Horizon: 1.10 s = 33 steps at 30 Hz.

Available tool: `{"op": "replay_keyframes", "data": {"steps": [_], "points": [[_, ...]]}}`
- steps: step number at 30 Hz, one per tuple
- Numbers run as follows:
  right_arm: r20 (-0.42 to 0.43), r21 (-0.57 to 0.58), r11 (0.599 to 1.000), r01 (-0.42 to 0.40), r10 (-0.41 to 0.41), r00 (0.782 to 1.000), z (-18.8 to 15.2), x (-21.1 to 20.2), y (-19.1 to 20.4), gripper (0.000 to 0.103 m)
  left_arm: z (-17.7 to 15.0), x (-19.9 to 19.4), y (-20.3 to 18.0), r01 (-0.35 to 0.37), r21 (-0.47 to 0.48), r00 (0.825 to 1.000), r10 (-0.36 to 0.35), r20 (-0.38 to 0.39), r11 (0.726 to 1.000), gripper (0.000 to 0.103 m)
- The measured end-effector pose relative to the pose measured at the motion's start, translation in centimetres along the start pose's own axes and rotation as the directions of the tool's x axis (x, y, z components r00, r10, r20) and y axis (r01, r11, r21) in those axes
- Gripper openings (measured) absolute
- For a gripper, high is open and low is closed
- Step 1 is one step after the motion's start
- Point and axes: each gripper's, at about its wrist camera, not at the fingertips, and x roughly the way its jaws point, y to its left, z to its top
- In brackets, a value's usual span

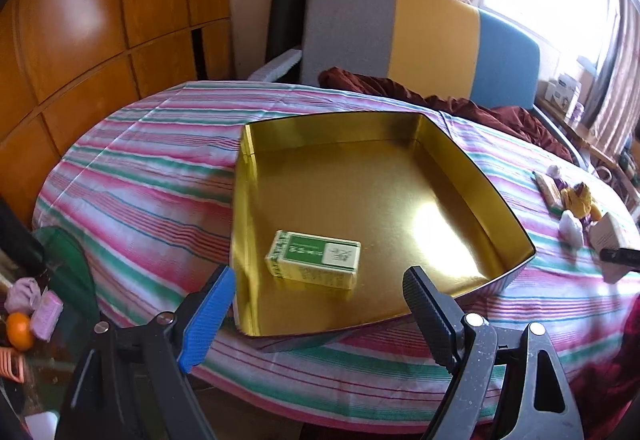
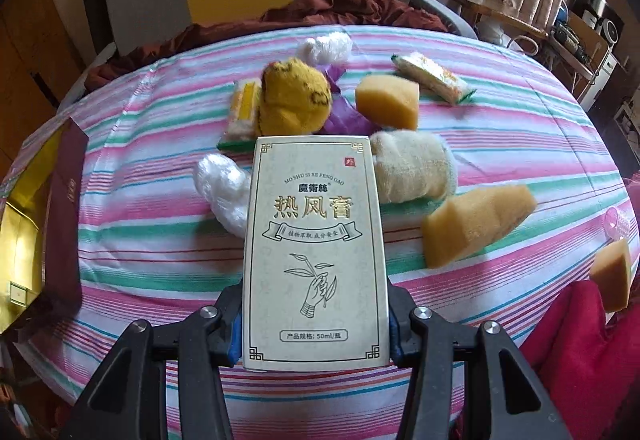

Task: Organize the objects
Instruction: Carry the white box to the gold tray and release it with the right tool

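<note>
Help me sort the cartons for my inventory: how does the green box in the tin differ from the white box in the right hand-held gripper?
The green box lies flat and free in the gold tin; the white box is clamped in the right hand-held gripper. The green box has a green label, the white box gold lettering. Both are small cartons.

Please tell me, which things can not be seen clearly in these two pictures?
- Right wrist view: the tall white printed carton hides the right hand-held gripper pads and part of the crumpled white plastic bag.
- Right wrist view: the open gold metal tin is cut off by the left edge.
- Left wrist view: print on the small green-and-white box is too small and blurred.
</note>
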Motion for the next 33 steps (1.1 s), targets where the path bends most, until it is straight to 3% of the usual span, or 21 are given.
{"op": "replay_keyframes", "data": {"steps": [3, 6, 13, 17, 23, 33], "points": [[0.048, -0.044, 0.997, -0.064, 0.066, 0.997, 1.4, -2.2, 2.9, 0.051, -0.1, -0.2, 0.9, -0.017, -0.03, 1.0, 0.017, 0.005, 0.999, 0.086], [0.057, -0.137, 0.977, -0.164, 0.173, 0.983, 2.6, -3.6, 8.2, 0.051, -0.2, -0.2, 1.7, -0.027, -0.058, 1.0, 0.028, 0.005, 0.998, 0.086], [-0.086, -0.342, 0.851, -0.398, 0.394, 0.915, 3.5, -2.7, 24.1, 0.051, -0.2, 0.0, 3.2, -0.051, -0.096, 0.999, 0.051, -0.001, 0.994, 0.086], [-0.18, -0.384, 0.808, -0.447, 0.41, 0.894, 3.6, 0.1, 32.0, 0.051, -0.2, 0.1, 4.0, -0.062, -0.12, 0.998, 0.062, -0.012, 0.991, 0.086], [-0.284, -0.391, 0.799, -0.456, 0.367, 0.886, 2.7, 4.7, 41.0, 0.051, -0.5, 0.1, 5.0, -0.084, -0.122, 0.996, 0.082, -0.019, 0.989, 0.086], [-0.351, -0.407, 0.788, -0.462, 0.332, 0.876, 1.0, 6.9, 45.8, 0.052, -0.8, 1.2, 7.3, -0.086, -0.197, 0.996, 0.077, -0.053, 0.977, 0.086]]}}
